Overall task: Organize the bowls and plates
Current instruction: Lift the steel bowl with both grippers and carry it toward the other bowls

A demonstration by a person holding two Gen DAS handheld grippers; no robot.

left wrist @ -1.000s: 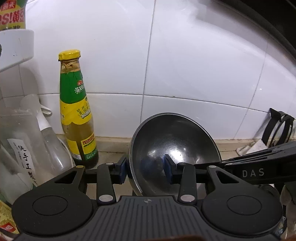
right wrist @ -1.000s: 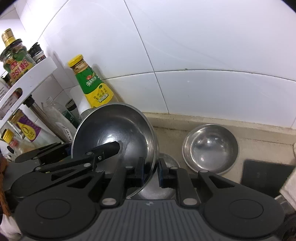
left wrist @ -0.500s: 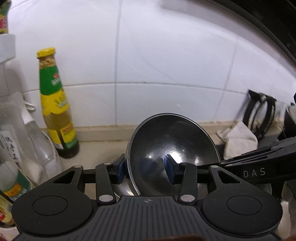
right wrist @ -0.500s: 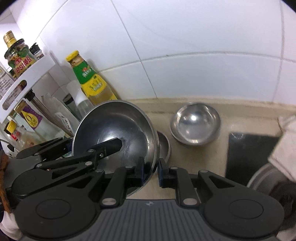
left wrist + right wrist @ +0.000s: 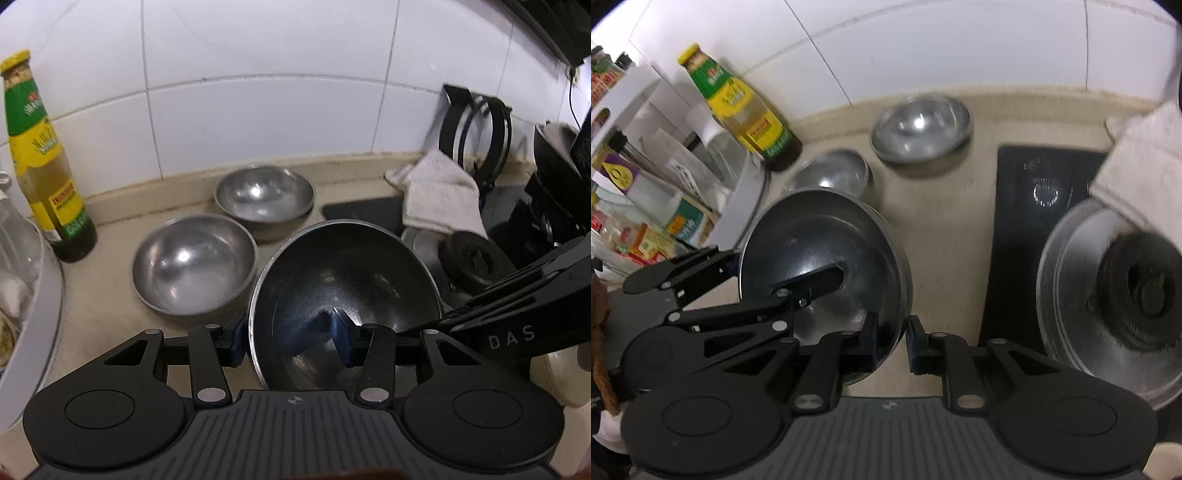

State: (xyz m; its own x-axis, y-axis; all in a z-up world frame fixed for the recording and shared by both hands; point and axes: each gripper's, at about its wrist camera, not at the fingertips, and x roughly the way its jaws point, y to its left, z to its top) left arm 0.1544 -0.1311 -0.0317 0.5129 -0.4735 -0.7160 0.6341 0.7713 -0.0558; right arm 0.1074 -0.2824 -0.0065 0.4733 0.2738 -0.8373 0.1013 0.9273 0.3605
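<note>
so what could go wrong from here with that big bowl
1. Both the left gripper and right gripper pinch only the thin rim of the tilted large bowl; smooth steel could slip out.
2. Two small bowls sit right beside it; lowering carelessly could knock them.
3. The sauce bottle stands close by and might topple if bumped.

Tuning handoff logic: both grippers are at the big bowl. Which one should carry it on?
Probably right. The right gripper has its fingers close on either side of the big bowl rim; the left gripper straddles the rim with fingers wide apart, grip unclear.
</note>
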